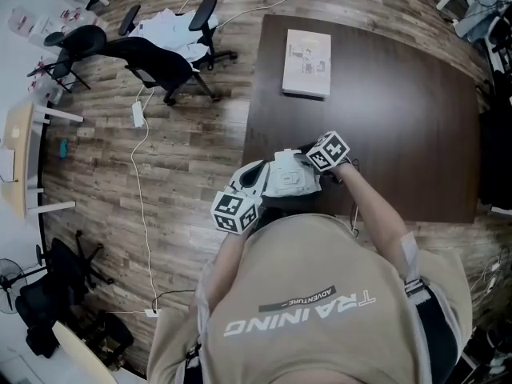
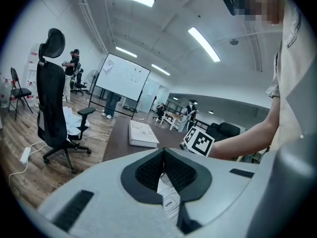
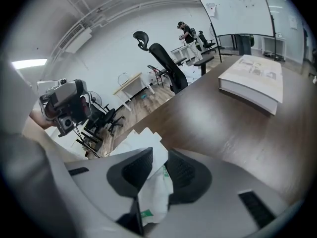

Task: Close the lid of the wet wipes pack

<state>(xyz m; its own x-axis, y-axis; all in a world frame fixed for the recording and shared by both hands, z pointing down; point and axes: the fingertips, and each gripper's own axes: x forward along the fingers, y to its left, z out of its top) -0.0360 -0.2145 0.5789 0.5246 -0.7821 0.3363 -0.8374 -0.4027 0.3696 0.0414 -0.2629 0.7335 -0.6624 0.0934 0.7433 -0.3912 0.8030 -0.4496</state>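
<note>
The wet wipes pack (image 1: 292,181) is sitting at the near edge of the table (image 1: 400,110), held between both grippers. The left gripper (image 2: 165,175) is clamping the OPEN-labelled lid flap (image 2: 169,201). The right gripper (image 3: 157,170) is pinching the pack's white body. A book (image 1: 307,52) is lying well apart.

The head view looks steeply down on a dark brown surface (image 1: 400,110) standing on a wood-plank floor (image 1: 184,142). A white wet wipes pack (image 1: 292,180) sits at the near edge of the surface, just in front of the person's beige shirt (image 1: 312,294). The left tongs (image 1: 258,178) meet the pack's left end. The right tongs (image 1: 310,157) meet its far right side. How the jaws stand cannot be resolved here. A closed book (image 1: 307,62) lies flat near the far edge, well apart from the pack. Two black office chairs (image 1: 152,58) and a white cable (image 1: 142,206) occupy the floor at left.
</note>
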